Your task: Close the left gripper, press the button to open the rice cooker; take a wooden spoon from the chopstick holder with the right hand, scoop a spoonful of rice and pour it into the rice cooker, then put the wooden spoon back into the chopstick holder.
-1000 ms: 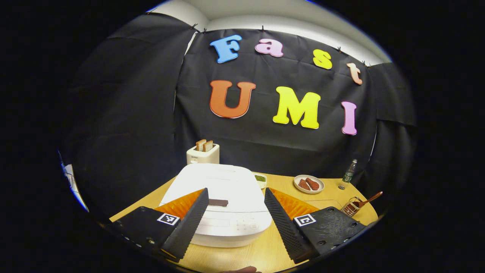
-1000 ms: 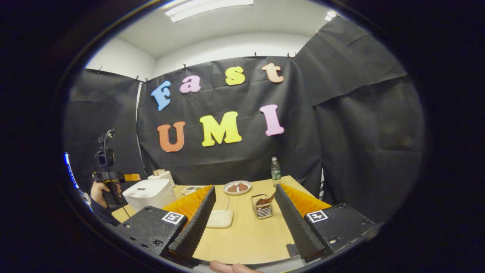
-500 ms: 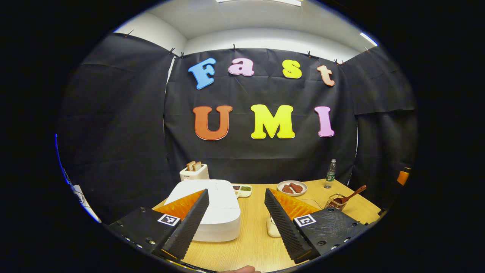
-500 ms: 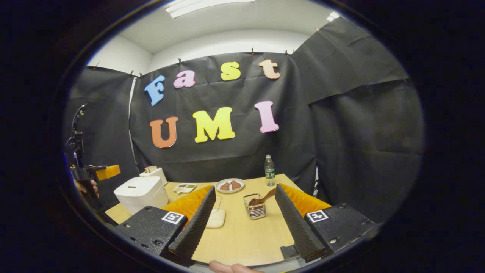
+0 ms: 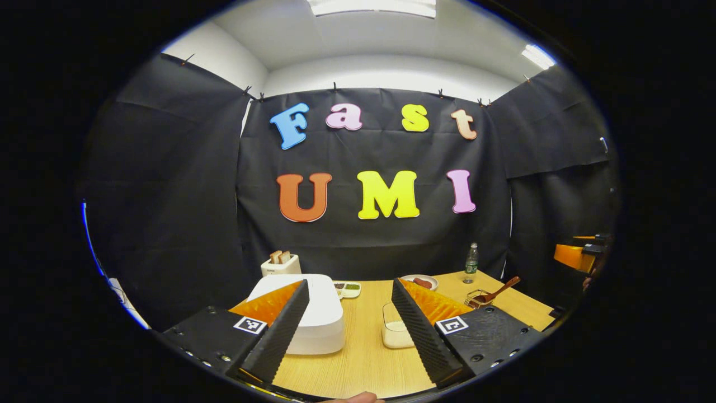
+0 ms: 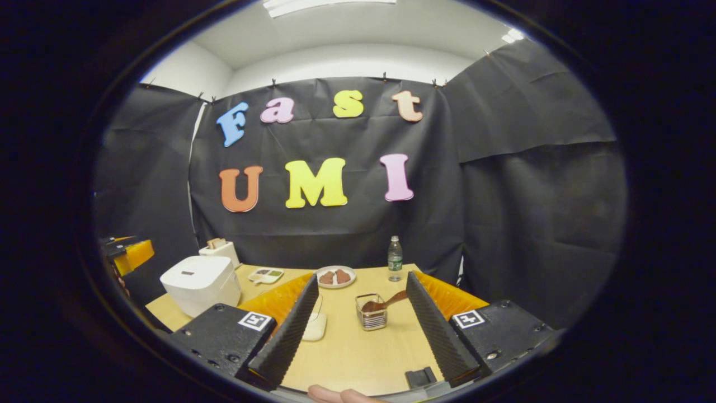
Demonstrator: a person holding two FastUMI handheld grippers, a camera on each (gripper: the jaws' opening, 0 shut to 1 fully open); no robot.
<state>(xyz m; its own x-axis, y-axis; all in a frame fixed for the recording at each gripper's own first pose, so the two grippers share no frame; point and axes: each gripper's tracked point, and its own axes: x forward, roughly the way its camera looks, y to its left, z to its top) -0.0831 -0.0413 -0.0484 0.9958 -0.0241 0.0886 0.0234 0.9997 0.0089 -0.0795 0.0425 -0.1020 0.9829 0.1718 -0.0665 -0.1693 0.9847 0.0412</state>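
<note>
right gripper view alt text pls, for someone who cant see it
The open right claw hovers above a wooden table, aimed at a wire chopstick holder holding a wooden spoon. A closed white rice cooker sits to the left.

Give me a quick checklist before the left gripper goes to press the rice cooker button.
1. Cooker lid shut: ok, the rice cooker is closed.
2. Left gripper closed for pressing: not ok, its jaws stand open.
3. Left gripper at the button: not ok, it hangs back from the cooker.
4. Spoon in the holder: ok.
5. Right gripper free: ok, open and holding nothing.
6. Rice ready in the container: cannot tell.
</note>
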